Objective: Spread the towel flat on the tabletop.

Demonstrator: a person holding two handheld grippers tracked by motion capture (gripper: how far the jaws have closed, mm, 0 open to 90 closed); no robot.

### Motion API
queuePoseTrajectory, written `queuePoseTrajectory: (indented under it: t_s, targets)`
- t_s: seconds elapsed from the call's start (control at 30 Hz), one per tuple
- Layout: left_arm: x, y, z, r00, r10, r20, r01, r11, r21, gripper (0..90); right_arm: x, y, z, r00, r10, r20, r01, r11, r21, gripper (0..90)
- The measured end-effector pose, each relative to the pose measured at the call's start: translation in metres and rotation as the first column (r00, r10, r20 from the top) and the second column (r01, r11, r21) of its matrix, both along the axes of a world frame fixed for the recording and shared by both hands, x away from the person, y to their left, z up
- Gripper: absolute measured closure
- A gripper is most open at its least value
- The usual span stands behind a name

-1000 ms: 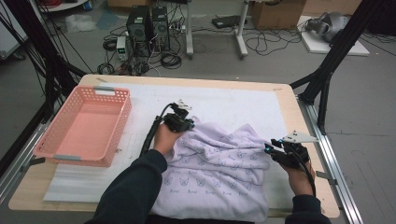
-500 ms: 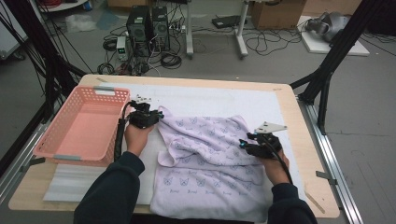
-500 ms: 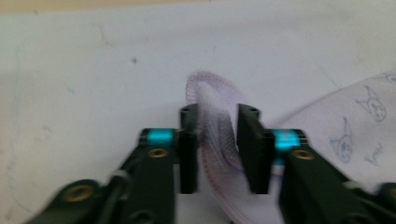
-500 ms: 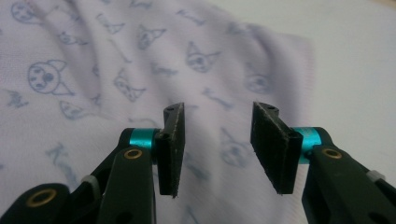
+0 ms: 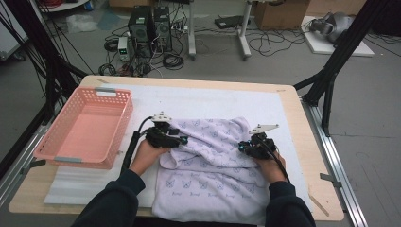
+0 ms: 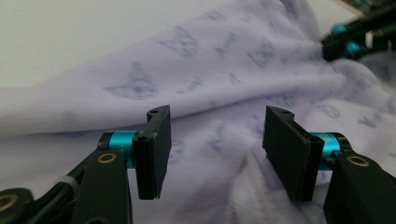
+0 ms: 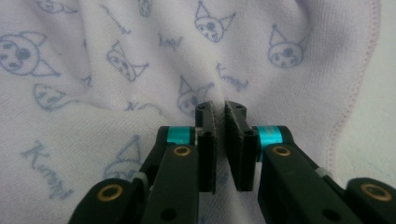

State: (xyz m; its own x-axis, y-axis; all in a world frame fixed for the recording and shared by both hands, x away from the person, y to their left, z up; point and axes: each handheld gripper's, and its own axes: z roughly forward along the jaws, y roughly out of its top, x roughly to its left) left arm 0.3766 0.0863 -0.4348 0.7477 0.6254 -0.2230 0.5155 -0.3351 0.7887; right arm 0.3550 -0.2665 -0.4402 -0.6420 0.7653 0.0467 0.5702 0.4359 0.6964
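A pink plastic basket [image 5: 85,130] sits at the left end of the wooden table [image 5: 302,123], well apart from my work, and a white foam mat [image 5: 208,101] covers the tabletop under everything; nothing stands between my jaws and the cloth. Beyond the table, black computer towers [image 5: 150,23] and loose cables lie on the floor. The lilac blanket [image 5: 213,179] lies rumpled on the mat in front of me, its near part flat and its far part bunched into a fold between my two hands. It is printed with little pointy-eared cartoon faces and a cursive word repeated beside them; in the right gripper view the word starts with "K", but I cannot read the rest for certain. A pink stitched hem [image 7: 359,79] runs down the blanket's edge to the right of my right jaws. My left gripper [image 5: 177,140] rests at the left end of the fold; its jaws have just been opening and now stand apart, with the cloth lying below and beyond the pads, not pinched. My right gripper [image 5: 243,147] sits at the right end of the fold; its jaws have just been closing and are clenched on a thin pleat of the blanket.
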Motion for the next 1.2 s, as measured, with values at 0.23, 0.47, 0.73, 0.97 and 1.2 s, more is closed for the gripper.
queuePoseTrajectory:
  t_s: [0.23, 0.47, 0.73, 0.97, 1.2]
  targets:
    - [-0.014, -0.016, -0.009, 0.9981, -0.042, 0.045, 0.035, 0.9893, 0.142, 53.0, -0.01, -0.004, 0.002, 0.9986, 0.037, -0.038, -0.036, 0.999, 0.013, 86.4]
    - [-0.034, -0.004, -0.006, 0.9971, -0.053, 0.055, 0.045, 0.9895, 0.138, 83.5, -0.031, -0.007, 0.002, 0.9924, 0.106, -0.063, -0.104, 0.994, 0.039, 86.6]
    - [-0.061, 0.024, 0.001, 0.9959, -0.089, 0.015, 0.088, 0.9945, 0.057, 83.9, -0.062, -0.007, 0.008, 0.9688, 0.217, -0.12, -0.21, 0.975, 0.066, 86.6]
    - [-0.069, 0.032, 0.0, 0.9947, -0.102, 0.002, 0.102, 0.9942, 0.034, 83.6, -0.063, -0.007, 0.024, 0.971, 0.231, -0.062, -0.221, 0.966, 0.135, 68.3]
    - [-0.069, 0.032, -0.002, 0.9964, -0.081, 0.023, 0.081, 0.9964, 0.027, 82.2, -0.01, -0.011, 0.043, 0.9934, -0.058, 0.099, 0.042, 0.987, 0.157, 53.2]
